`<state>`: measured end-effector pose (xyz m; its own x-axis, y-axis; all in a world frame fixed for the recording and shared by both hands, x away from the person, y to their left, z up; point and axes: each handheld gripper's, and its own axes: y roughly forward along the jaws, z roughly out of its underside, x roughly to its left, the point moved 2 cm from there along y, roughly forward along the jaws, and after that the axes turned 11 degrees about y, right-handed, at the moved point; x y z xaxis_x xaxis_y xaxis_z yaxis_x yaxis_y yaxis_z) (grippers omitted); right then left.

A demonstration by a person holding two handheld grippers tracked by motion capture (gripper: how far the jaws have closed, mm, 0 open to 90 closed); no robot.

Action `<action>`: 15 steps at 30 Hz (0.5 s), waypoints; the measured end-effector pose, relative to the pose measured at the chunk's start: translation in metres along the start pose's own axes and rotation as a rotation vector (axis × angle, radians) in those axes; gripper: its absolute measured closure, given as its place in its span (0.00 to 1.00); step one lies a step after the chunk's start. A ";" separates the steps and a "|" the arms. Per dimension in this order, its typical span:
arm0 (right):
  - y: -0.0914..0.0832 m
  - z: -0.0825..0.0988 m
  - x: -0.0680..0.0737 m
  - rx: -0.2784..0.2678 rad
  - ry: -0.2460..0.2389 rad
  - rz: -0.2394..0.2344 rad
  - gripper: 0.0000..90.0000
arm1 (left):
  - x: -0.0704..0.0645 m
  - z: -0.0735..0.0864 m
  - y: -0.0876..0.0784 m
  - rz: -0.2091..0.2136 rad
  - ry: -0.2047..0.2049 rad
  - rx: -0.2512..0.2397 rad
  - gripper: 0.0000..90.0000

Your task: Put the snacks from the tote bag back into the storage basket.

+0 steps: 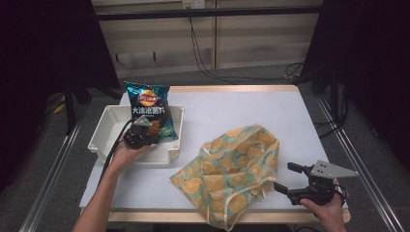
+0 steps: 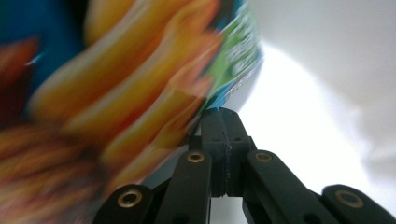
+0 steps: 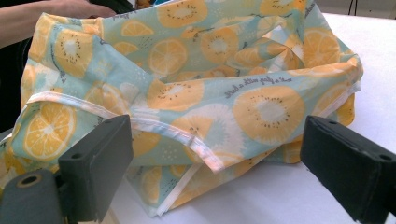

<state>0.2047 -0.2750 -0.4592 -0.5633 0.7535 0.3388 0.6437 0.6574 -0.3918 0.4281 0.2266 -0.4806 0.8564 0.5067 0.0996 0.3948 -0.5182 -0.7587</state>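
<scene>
Left gripper (image 1: 145,126): I had its jaws clamped on the chip bag (image 1: 151,110) over the white bin (image 1: 107,126).
Right gripper (image 1: 286,180): I held its jaws apart beside the fruit-print bag (image 1: 232,164).

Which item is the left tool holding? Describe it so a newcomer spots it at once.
On the white table, look at the white bin on the left side. Standing upright over it is a chip bag, pinched near its lower edge by the left tool. It is teal and glossy with a red logo, unlike the flat orange-print cloth bag to its right.

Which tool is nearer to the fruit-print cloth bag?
Right. The right tool stands open just beside the bag; the left tool grips the chip bag over the tray.
</scene>
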 end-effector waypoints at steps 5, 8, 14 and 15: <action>0.002 0.000 0.001 0.004 -0.002 -0.002 0.10 | 0.010 0.010 -0.006 -0.019 -0.028 -0.001 1.00; 0.003 0.000 0.001 0.003 -0.003 -0.002 0.10 | 0.014 0.012 -0.005 -0.016 -0.058 -0.003 1.00; 0.002 0.000 0.000 0.001 -0.005 -0.001 0.10 | 0.022 0.017 -0.007 -0.043 -0.092 0.012 0.97; 0.002 0.000 0.000 0.001 -0.005 -0.001 0.10 | 0.023 0.017 -0.008 -0.042 -0.098 0.016 0.95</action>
<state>0.2061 -0.2736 -0.4601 -0.5666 0.7529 0.3348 0.6425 0.6581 -0.3925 0.4391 0.2542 -0.4835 0.8023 0.5930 0.0683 0.4234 -0.4848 -0.7653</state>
